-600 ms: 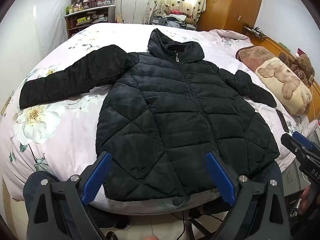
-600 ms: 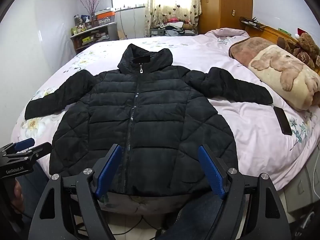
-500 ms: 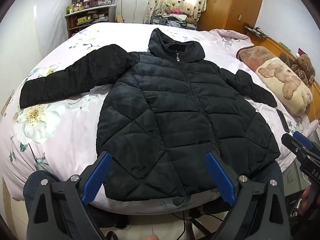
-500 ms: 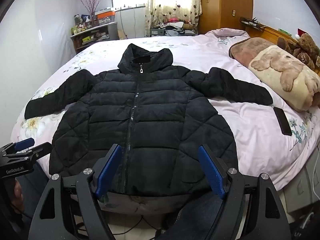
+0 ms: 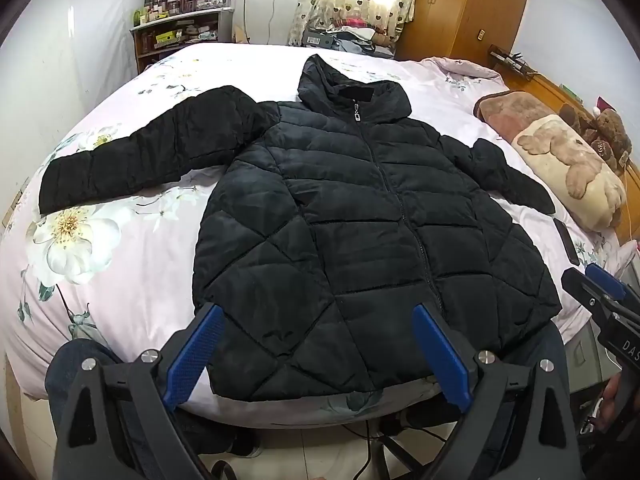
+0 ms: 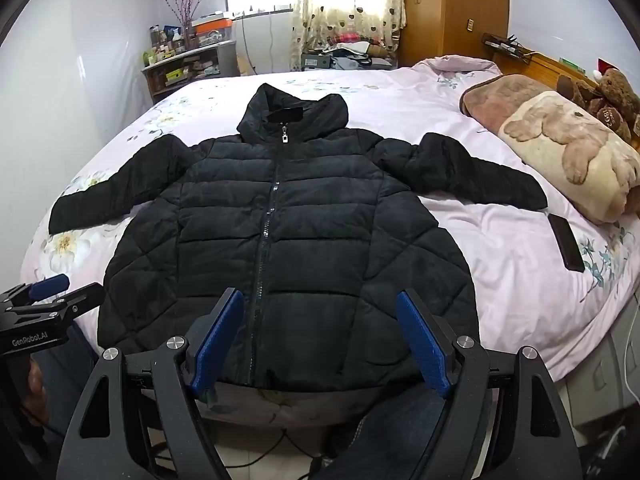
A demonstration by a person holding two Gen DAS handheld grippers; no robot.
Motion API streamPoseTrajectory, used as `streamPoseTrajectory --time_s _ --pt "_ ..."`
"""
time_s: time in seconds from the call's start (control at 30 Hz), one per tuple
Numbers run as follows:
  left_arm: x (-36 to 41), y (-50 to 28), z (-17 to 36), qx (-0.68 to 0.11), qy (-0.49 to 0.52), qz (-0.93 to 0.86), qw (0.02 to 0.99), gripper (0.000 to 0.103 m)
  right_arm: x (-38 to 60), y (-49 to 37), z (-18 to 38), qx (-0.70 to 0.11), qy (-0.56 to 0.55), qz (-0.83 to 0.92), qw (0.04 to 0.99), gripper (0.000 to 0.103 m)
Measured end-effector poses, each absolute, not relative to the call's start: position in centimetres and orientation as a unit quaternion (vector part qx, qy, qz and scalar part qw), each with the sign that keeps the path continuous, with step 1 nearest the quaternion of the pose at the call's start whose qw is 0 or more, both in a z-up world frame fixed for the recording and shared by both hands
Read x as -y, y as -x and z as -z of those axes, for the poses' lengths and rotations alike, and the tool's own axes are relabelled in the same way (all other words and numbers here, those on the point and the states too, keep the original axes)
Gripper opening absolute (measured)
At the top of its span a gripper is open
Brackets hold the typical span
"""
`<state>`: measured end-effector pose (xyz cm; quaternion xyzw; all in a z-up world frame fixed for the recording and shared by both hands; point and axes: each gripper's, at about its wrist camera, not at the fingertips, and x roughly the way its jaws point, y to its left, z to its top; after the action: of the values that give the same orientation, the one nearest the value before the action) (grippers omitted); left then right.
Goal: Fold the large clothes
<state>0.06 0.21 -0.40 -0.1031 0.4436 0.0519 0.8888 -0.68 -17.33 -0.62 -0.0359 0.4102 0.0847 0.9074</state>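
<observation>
Black puffer jacket (image 5: 360,232): flat on bed (image 5: 120,280), zipped, long axis hem-near to hood-far. Left gripper (image 5: 316,352), right gripper (image 6: 320,340): both spread, empty, above hem. Left sleeve (image 5: 152,152) nearer left gripper.

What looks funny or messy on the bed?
Not much. The black puffer jacket lies flat and zipped, sleeves spread. Only a dark phone sits loose on the floral bedsheet, just beyond one cuff.
</observation>
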Motion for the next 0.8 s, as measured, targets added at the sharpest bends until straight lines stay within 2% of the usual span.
streamPoseTrajectory --time_s 0.8 --pt "-0.07 0.04 0.65 -0.448 0.109 -0.042 0.886 0.096 16.80 0.60 0.62 -0.410 0.043 -0.088 0.907 0.079"
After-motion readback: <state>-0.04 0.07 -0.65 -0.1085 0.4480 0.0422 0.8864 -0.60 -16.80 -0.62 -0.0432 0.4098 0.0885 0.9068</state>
